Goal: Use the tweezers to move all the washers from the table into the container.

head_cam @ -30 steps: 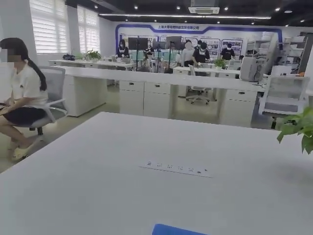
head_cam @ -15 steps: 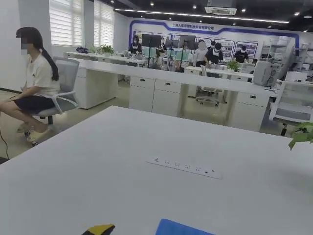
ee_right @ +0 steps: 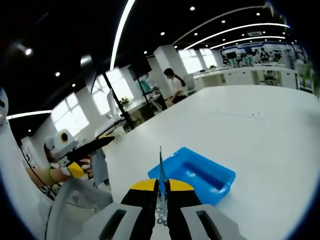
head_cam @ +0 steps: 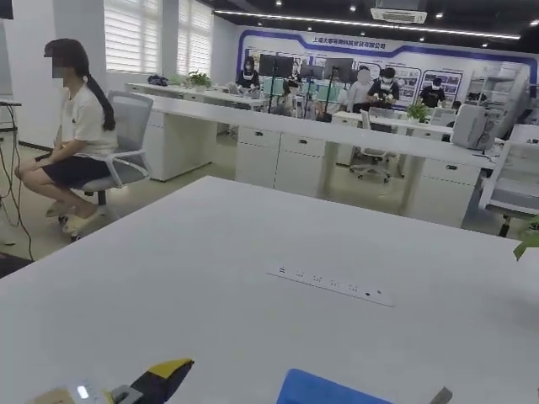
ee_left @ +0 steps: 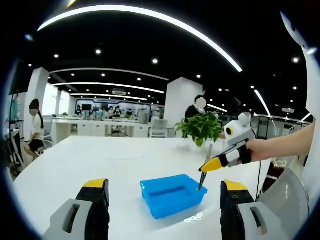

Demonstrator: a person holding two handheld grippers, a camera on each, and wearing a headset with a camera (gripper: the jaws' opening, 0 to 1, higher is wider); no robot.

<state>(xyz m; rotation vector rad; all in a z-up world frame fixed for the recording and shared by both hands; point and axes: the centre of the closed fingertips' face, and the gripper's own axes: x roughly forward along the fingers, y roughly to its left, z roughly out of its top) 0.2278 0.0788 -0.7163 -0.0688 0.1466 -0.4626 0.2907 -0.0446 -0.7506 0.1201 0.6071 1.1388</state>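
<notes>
A blue container (ee_left: 172, 195) stands on the white table (head_cam: 253, 278), and its far edge shows in the head view as well (head_cam: 333, 391). Small washers (ee_left: 192, 218) lie on the table just in front of it. My left gripper (ee_left: 164, 185) is wide open with nothing between its jaws, facing the container. Its yellow tip (head_cam: 164, 377) is left of the container in the head view. My right gripper (ee_right: 161, 184) is shut on the thin metal tweezers (ee_right: 161, 167). The tweezers (ee_left: 204, 175) point down at the container's (ee_right: 195, 172) near corner. A few washers (ee_right: 161, 212) lie below the right jaws.
A power strip (head_cam: 331, 284) is set into the table beyond the container. A potted plant (ee_left: 201, 127) stands at the table's far right. A person sits on a chair (head_cam: 126, 139) left of the table. More desks and people fill the room behind.
The head camera has swung, shifting the whole scene. A yellow-tipped gripper has come into the bottom left of the head view, and more of the blue container shows.
</notes>
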